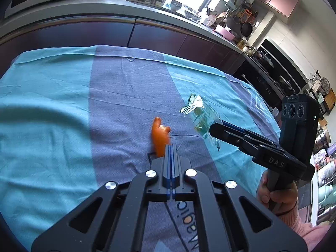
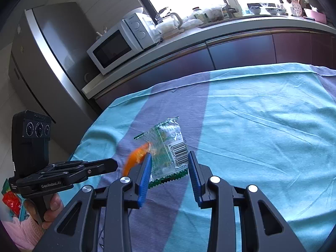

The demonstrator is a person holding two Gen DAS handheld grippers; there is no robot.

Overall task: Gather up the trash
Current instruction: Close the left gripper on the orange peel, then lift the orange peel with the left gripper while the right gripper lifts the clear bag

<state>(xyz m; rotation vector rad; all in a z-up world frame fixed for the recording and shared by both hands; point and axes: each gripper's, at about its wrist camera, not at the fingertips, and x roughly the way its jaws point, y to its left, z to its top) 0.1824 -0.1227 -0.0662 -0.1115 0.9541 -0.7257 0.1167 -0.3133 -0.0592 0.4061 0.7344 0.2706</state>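
Note:
My left gripper is shut on an orange peel, which sticks up from the fingertips just above the cloth; the peel is motion-blurred. The peel also shows in the right wrist view, left of my right gripper. My right gripper is open, its blue pads on either side of a clear green-and-white snack wrapper with a barcode, lying on the cloth. The same wrapper shows in the left wrist view, under the right gripper's tip.
The table carries a teal and purple striped cloth. Behind it runs a kitchen counter with dark cabinets, a white microwave and a steel fridge. A red packet shows at the lower left.

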